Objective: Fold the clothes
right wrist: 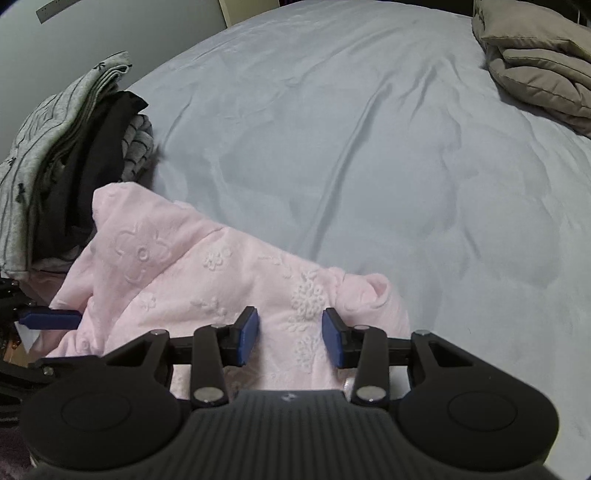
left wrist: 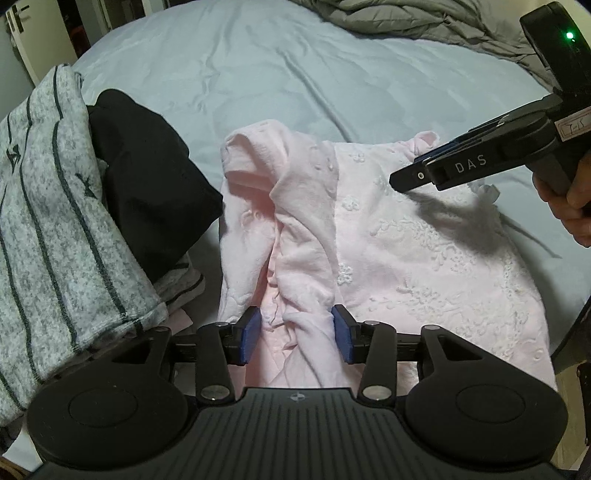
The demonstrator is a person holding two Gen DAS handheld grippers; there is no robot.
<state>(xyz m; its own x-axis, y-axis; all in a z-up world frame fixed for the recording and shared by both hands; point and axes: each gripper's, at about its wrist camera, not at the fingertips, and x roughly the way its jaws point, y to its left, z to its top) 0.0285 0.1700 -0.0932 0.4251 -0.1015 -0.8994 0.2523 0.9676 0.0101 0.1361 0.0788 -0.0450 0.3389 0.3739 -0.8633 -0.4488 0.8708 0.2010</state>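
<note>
Left wrist view
Your left gripper (left wrist: 299,334): jaws stand wide, with a bunched fold of the pink garment (left wrist: 388,236) between the blue pads (left wrist: 341,334); whether the pads touch the cloth, you cannot tell.
Pink garment: spread at the bed's near edge, embossed flowers up, one flap folded over along its left side.
Your right gripper (left wrist: 410,179): seen from the side above the garment's far right part, your hand (left wrist: 569,199) on the grip; from here you cannot tell its gap.
Pile (left wrist: 55,221): grey striped cloth and a black one (left wrist: 147,184), stacked at the bed's left edge, just beside the garment.
Bed (left wrist: 277,74): pale blue sheet, grey duvet (left wrist: 406,18) at the far edge.

Right wrist view
Your right gripper (right wrist: 290,339): jaws wide, hovering over the garment (right wrist: 207,273), gripping nothing.
Left gripper's pad (right wrist: 50,318): at the garment's left side.
Pile (right wrist: 55,158): far left edge.
Duvet (right wrist: 539,62): folded, far right corner.
</note>
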